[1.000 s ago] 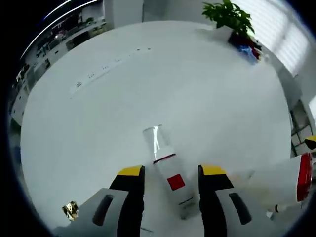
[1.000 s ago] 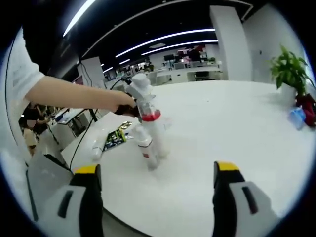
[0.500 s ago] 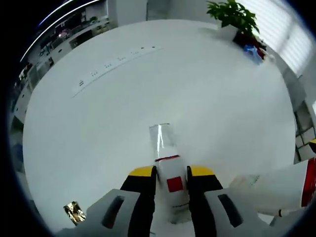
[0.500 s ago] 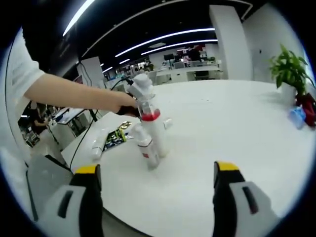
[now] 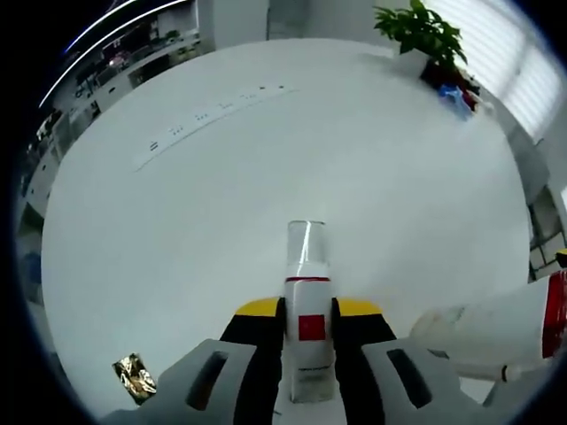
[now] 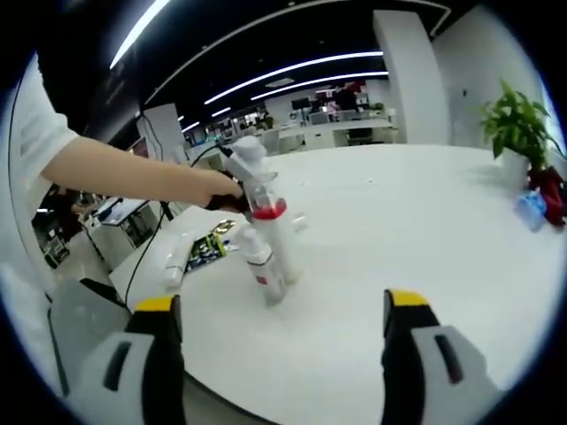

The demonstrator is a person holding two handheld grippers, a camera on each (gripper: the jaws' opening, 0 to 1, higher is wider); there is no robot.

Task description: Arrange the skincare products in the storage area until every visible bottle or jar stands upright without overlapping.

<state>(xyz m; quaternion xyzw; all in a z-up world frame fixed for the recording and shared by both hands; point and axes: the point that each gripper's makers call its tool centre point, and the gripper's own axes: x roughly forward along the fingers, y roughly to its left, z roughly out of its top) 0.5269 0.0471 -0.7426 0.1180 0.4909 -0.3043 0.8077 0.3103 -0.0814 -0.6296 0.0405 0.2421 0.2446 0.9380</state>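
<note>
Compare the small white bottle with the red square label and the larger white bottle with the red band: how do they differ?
The small white bottle with the red square label is clamped between the left gripper's jaws; the larger white bottle with the red band is not. The small bottle is slimmer with a clear cap; the larger is fatter. Both are white with red markings.

White round table (image 5: pixel 221 221), mostly bare. Long white power strip (image 5: pixel 208 115) lying flat on its far side. Potted green plant (image 5: pixel 416 31) at the far edge, blue and red items (image 5: pixel 452 88) just beside it, too small to identify. Small gold foil wrapper (image 5: pixel 131 376) near the table's near edge. Right gripper view: green-patterned packet (image 6: pixel 208 243) flat near the table's left edge, black cable (image 6: pixel 146 252) trailing off the table edge. Open-plan office behind, ceiling light strips (image 6: pixel 292 75).
</note>
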